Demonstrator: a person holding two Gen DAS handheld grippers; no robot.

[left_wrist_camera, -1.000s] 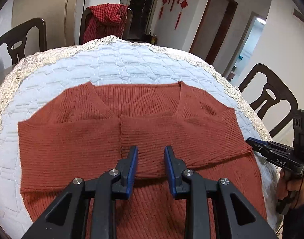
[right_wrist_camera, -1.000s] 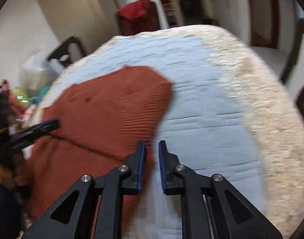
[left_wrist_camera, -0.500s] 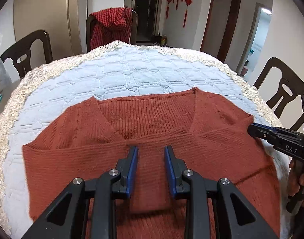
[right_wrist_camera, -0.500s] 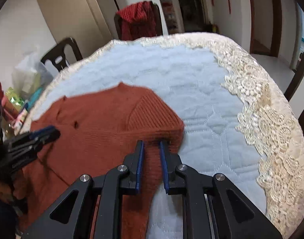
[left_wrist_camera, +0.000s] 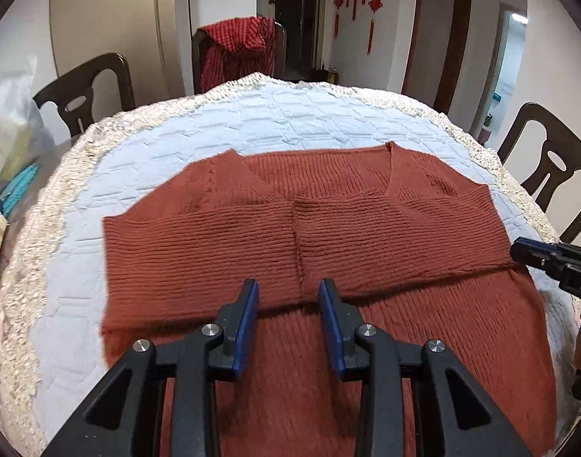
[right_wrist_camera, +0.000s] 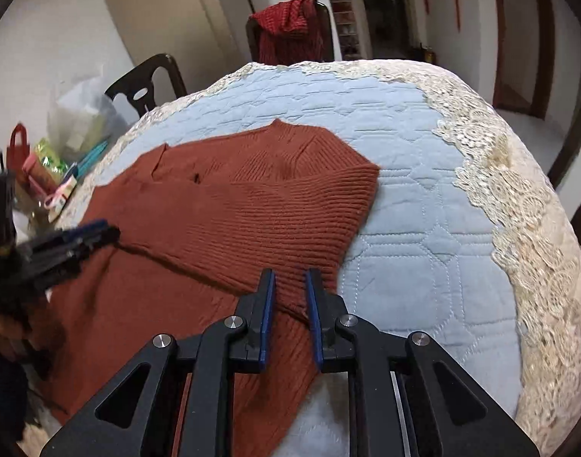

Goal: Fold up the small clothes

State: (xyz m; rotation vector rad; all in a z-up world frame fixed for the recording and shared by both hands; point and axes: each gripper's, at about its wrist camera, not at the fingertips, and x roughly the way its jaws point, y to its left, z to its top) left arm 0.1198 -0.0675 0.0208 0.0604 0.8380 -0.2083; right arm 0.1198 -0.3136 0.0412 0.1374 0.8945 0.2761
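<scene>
1. The left hand-held gripper [left_wrist_camera: 288, 297] is held open over the sweater's [left_wrist_camera: 328, 251] middle — nothing is gripped.
2. The sweater is laid flat on the quilted counter [left_wrist_camera: 275, 122], neckline pointed away, sleeves folded across the chest.
3. The right hand-held gripper [right_wrist_camera: 290, 289] is parted at the sweater's right edge — whether the fabric is touched cannot be told.

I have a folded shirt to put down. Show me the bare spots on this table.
The cloth is bare between the sweater and the lace edge, and on the far side beyond the collar. A narrower strip runs past the sweater's other side. The near half is crowded: the sweater and both claws, left and right.
</scene>
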